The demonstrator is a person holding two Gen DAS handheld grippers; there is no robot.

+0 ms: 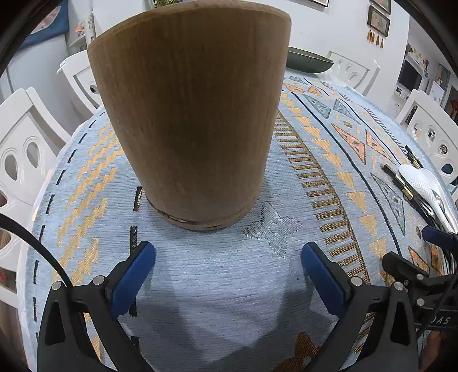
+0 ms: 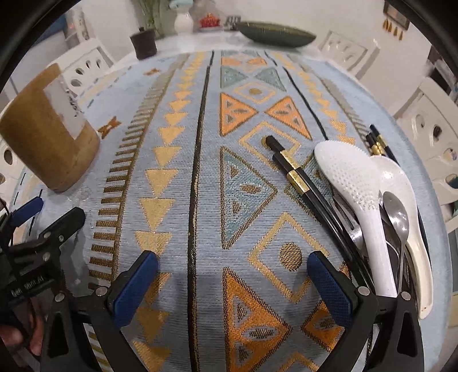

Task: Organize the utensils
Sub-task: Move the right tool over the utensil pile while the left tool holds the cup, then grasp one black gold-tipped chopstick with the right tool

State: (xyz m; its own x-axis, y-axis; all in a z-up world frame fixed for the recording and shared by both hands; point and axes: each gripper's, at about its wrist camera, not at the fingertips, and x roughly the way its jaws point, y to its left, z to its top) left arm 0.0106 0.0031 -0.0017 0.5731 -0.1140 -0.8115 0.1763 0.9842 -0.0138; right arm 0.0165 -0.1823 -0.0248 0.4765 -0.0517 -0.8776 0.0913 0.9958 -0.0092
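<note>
A tall wooden utensil holder [image 1: 189, 114] stands upright on the patterned tablecloth, just beyond my left gripper [image 1: 227, 253], whose blue pads are spread wide with nothing between them. The holder [image 2: 45, 131] also shows at the far left of the right wrist view, with a white label on its side. My right gripper [image 2: 232, 269] is open over bare cloth. To its right lies a heap of utensils: a dotted white rice paddle [image 2: 352, 194], a white ladle [image 2: 406, 211], a metal spoon [image 2: 396, 214] and black chopsticks [image 2: 297, 177] with gold bands. The same heap [image 1: 423, 186] sits at the left wrist view's right edge.
A dark oval dish [image 2: 274, 33] rests at the table's far end, near a dark cup [image 2: 143, 44] and a white vase [image 2: 183, 21]. White chairs [image 1: 25, 151] ring the table. The tablecloth [image 2: 177, 114] between the holder and the utensils is open.
</note>
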